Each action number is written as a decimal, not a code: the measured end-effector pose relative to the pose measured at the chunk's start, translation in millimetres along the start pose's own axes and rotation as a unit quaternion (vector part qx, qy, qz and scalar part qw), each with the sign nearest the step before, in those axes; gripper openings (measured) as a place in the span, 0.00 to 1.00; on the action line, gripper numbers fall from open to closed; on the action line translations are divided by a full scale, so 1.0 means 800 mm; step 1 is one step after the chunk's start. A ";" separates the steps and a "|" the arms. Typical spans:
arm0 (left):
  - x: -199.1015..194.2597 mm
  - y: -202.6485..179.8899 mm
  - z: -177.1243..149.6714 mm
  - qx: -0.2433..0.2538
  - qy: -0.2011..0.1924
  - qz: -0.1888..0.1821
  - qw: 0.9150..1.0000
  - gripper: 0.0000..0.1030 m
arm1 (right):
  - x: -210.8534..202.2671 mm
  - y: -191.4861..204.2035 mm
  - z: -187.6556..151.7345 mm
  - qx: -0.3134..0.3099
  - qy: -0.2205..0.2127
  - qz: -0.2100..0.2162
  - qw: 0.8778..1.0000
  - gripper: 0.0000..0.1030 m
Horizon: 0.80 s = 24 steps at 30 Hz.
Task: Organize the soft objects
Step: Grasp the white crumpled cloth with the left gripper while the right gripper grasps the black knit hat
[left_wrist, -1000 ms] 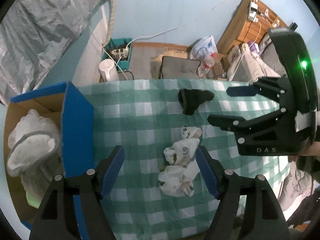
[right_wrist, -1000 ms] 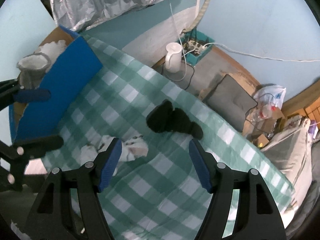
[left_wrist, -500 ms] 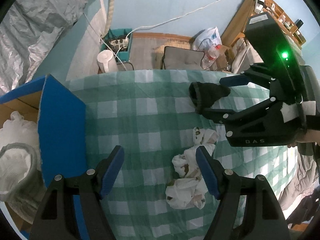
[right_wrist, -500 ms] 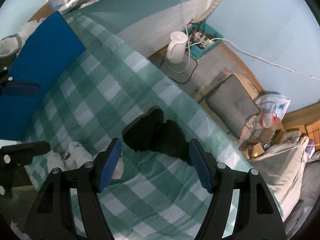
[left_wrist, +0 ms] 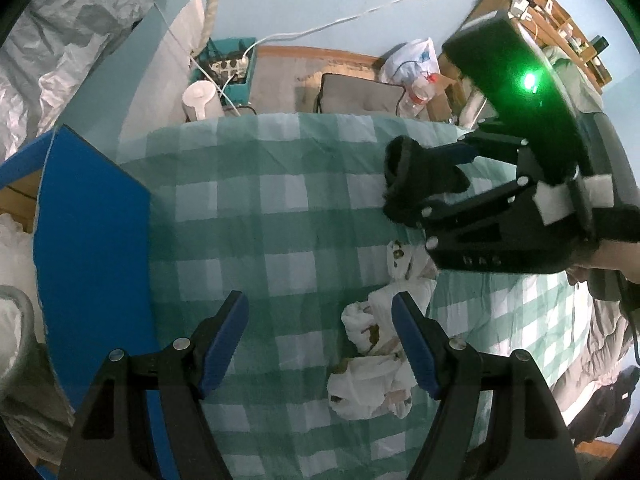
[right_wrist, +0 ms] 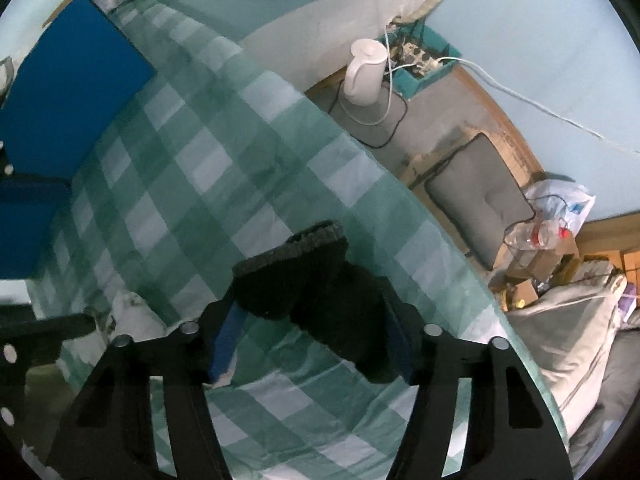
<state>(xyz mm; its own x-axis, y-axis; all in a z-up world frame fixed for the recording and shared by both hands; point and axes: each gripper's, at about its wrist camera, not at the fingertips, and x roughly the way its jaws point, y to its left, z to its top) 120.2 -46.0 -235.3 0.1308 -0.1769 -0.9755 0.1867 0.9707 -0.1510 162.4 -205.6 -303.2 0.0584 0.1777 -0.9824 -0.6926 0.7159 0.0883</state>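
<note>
A black sock (right_wrist: 316, 300) lies on the green checked tablecloth (right_wrist: 192, 184) between the fingers of my right gripper (right_wrist: 312, 312), whose jaws are closing around it; the sock looks unsqueezed. The left wrist view shows the same black sock (left_wrist: 420, 184) inside the right gripper (left_wrist: 432, 184). My left gripper (left_wrist: 320, 304) stands open above the cloth, nothing between its fingers. A crumpled white patterned cloth (left_wrist: 376, 356) lies by its right finger. At the left, a cardboard box with a blue flap (left_wrist: 92, 240) holds white soft items (left_wrist: 12, 312).
Beyond the table's far edge, a white kettle (right_wrist: 366, 74), a teal box of power strips (right_wrist: 420, 60), a grey cushion (right_wrist: 480, 196), a plastic bottle (right_wrist: 536, 234) and a plastic bag (right_wrist: 560, 200) sit on the floor. Bedding (right_wrist: 572, 328) lies at the right.
Both grippers sank toward the table. The right gripper came down over the black sock, and its jaws have narrowed around it. The left jaws kept their width.
</note>
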 end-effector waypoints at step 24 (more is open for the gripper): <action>0.041 -0.061 -0.011 0.063 0.046 -0.017 0.997 0.78 | -0.054 -0.020 -0.108 0.164 -0.040 0.020 0.985 0.46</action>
<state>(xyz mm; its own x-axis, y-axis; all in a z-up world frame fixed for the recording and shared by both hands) 106.6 -97.7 -261.3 0.0340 -0.1880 -0.9816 0.3113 0.9353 -0.1683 108.8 -283.2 -276.8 0.1011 0.2532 -0.9621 -0.4268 0.8846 0.1879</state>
